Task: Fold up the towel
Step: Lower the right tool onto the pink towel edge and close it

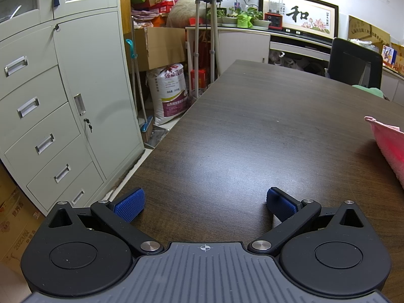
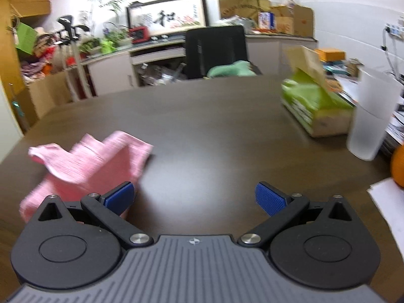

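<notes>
Hovering over the dark wooden table (image 1: 252, 126), the left gripper (image 1: 205, 203) is standing with its jaws spread wide and nothing between its blue pads (image 1: 130, 203). The right gripper (image 2: 194, 198) is likewise gaping wide and carrying nothing, though its left pad is sitting just in front of the pink towel (image 2: 93, 161), possibly brushing the cloth; the blur is making that hard to judge.

The towel is lying rumpled on the table, left of the right gripper's centre line, with one corner turned up and another flap reaching toward the middle of the table. From the left wrist view only its edge (image 1: 388, 141) is showing, at the far right and well apart from that gripper.

Being thin, soft cloth, it is likely going to feel light and limp, sagging and bunching wherever it is unsupported, so pinching a corner or hem on each side looks wiser than grabbing the middle.

Further out, a green box (image 2: 315, 106) and a frosted plastic cup (image 2: 371, 116) are standing to the right.
</notes>
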